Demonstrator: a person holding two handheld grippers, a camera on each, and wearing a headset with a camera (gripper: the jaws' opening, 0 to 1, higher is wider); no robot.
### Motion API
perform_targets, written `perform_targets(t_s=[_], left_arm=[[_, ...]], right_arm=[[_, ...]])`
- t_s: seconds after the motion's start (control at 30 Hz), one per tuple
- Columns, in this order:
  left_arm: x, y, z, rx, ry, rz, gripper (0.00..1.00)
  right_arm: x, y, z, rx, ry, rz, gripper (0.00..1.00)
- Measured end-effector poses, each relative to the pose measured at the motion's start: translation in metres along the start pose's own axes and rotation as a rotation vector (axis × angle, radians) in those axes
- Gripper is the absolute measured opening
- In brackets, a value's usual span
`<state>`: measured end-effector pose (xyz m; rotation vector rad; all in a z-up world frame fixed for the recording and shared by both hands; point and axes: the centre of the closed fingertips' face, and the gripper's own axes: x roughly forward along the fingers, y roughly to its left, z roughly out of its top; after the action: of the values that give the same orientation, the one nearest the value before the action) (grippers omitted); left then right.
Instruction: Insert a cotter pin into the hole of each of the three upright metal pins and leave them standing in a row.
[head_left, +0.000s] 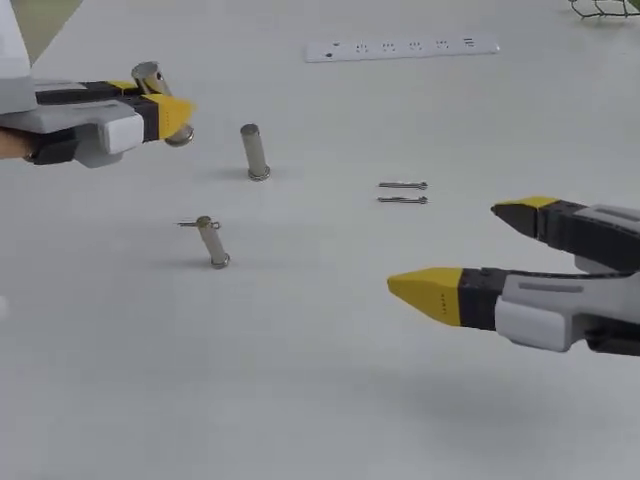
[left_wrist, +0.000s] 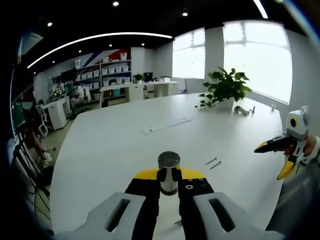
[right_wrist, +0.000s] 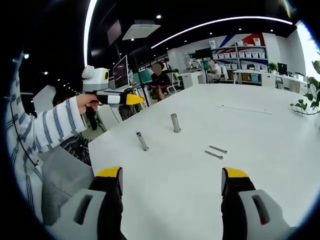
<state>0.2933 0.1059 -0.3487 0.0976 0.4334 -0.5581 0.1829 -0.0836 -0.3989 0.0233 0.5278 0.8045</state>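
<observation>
Head view. Left gripper: clenched on one metal pin, left of the bare upright pin. Fitted pin, cotter pin through its top: just in front of the bare upright pin. Two loose cotter pins: flat on the table, to its right. Right gripper: jaws spread, holding nothing, further right and nearer.

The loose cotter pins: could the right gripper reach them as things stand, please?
Probably yes: the right gripper is open and empty, with bare table between it and the cotter pins.
</observation>
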Motion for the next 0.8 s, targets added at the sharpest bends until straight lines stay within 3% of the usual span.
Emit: perform_targets(t_s=[0.17,0.33,0.63,0.8], left_arm=[[-0.003,-0.017,0.007,-0.017,-0.029,-0.019,0.09],[-0.005,-0.031,0.006,-0.02,-0.021,-0.037,0.09],[-0.007,-0.067,-0.008,-0.021,0.014,-0.087,0.09],[-0.004,-0.077,-0.018,-0.04,0.035,-0.092,0.09]], right_arm=[[0.001,0.001,0.0,-0.004,0.002,0.004,0.8],[0.002,0.004,0.0,-0.014,0.006,0.012,0.81],[0.005,0.009,-0.002,-0.034,0.018,0.025,0.87],[0.005,0.01,-0.002,-0.054,0.029,0.028,0.91]])
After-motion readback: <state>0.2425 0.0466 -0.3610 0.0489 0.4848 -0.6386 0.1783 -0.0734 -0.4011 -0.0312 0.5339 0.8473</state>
